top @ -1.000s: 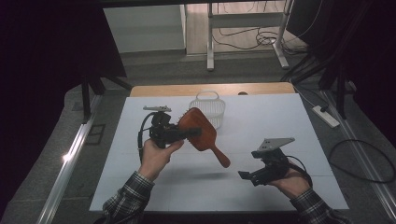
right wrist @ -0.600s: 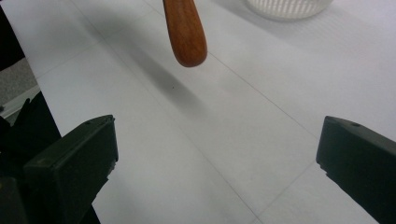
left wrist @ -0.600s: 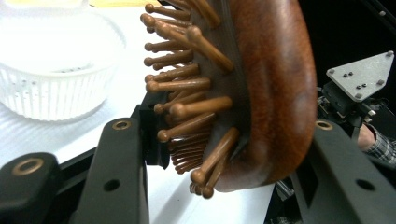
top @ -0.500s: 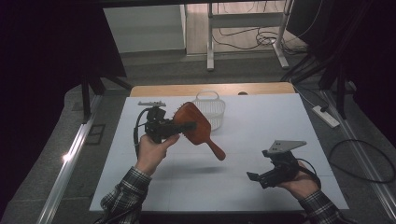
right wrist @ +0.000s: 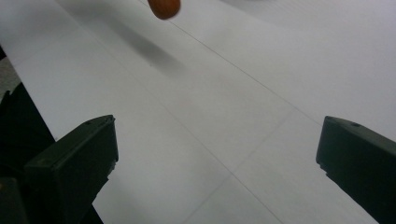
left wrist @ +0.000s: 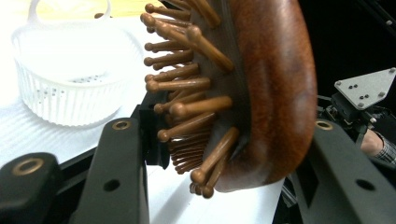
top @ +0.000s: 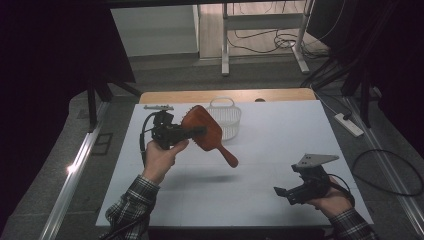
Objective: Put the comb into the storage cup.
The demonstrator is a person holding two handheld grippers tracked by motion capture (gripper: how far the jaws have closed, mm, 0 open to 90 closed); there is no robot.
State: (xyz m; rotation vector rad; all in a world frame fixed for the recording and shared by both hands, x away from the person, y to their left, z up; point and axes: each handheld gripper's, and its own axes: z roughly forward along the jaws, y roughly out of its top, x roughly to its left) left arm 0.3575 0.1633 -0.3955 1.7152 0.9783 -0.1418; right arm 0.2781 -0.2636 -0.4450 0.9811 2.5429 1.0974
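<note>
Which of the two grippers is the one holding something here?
The left gripper: its jaws are clamped on the head of the wooden hairbrush, held above the table. The right gripper stands wide open with nothing between its jaws.

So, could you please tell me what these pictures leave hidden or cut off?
- Hairbrush handle: left gripper view, cut off by the top edge.
- Basket near wall: high view, hidden behind the brush head.
- Right gripper fingertips: high view, too dark and small to separate.
</note>
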